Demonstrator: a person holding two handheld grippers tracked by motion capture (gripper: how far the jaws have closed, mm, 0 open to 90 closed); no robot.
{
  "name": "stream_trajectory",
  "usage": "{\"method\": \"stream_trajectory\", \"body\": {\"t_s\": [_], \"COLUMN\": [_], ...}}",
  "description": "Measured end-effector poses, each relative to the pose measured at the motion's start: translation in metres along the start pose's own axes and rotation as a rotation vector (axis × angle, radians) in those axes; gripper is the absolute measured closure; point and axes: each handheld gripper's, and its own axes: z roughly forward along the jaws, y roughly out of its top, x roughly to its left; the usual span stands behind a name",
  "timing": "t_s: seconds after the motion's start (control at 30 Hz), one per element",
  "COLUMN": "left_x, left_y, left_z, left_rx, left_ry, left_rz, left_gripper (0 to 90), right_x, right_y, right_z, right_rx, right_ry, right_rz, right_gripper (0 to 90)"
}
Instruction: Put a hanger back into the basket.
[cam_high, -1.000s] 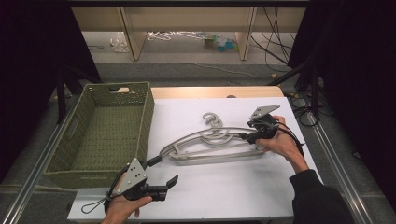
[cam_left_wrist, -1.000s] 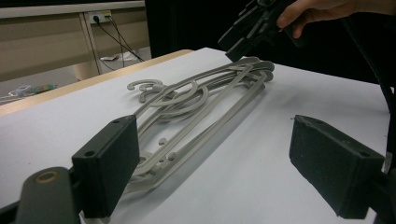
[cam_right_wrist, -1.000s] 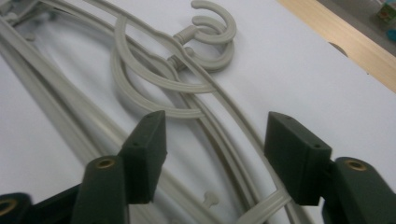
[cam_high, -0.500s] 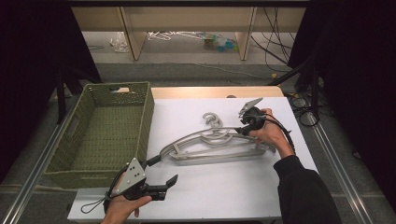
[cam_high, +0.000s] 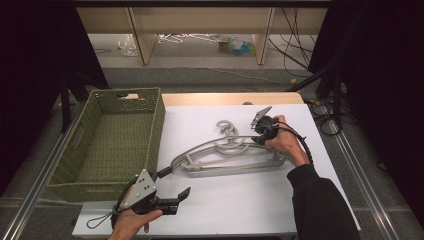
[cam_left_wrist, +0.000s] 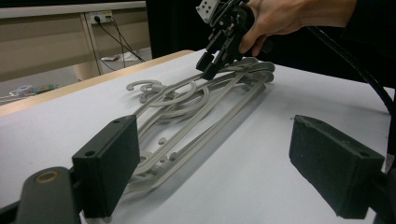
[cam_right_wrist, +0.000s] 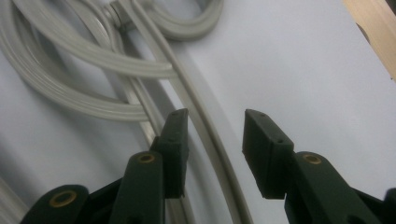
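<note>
Right gripper (cam_high: 256, 135): jaws parted, straddling one arm of the grey hangers (cam_high: 225, 155), nothing clamped. Hangers: stacked flat mid-table on the white table (cam_high: 240, 200). Left gripper (cam_high: 172, 197): wide open, empty, near table's front edge. Green basket (cam_high: 112, 140): left of hangers.

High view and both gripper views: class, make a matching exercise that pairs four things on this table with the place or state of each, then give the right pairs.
Things:
1. left gripper
2. right gripper
3. woven basket
4. grey hangers

Places or states:
A. stands empty at the table's left side
B. lie in a pile mid-table, hooks towards the far edge
C. held open near the front edge, touching nothing
D. open, jaws astride one hanger arm

Pairs: 1-C, 2-D, 3-A, 4-B
</note>
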Motion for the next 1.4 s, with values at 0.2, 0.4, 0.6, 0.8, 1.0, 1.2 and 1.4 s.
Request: {"method": "stream_trajectory", "body": {"t_s": [0.2,0.4,0.6,0.8,1.0,1.2,1.4], "left_x": [0.0,0.0,0.0,0.0,0.0,0.0,0.001], "left_y": [0.0,-0.001,-0.001,-0.001,0.0,0.001,0.005], "left_z": [0.001,0.001,0.002,0.003,0.004,0.004,0.006], "left_rx": [0.004,0.005,0.007,0.013,0.015,0.013,0.014], "left_ry": [-0.004,-0.005,-0.003,0.002,0.0,0.0,0.011], "left_rz": [0.001,0.0,0.002,-0.006,0.001,-0.016,-0.001], "left_gripper": [16.2,16.4,16.4,16.4,16.5,16.5,16.5], "right_x": [-0.001,0.001,0.002,0.006,0.012,0.018,0.025], "right_y": [-0.002,-0.002,-0.006,-0.01,-0.013,-0.016,-0.019], "right_z": [0.01,0.01,-0.002,-0.027,-0.051,-0.068,-0.088], "right_rx": [0.008,0.022,-0.001,-0.049,-0.094,-0.117,-0.163], "right_ry": [0.002,0.006,-0.01,-0.047,-0.058,-0.056,-0.058], "right_rz": [-0.019,-0.109,-0.232,-0.345,-0.38,-0.397,-0.419], "right_gripper": [64.6,74.9,79.3,81.8,82.1,82.3,82.5]}}
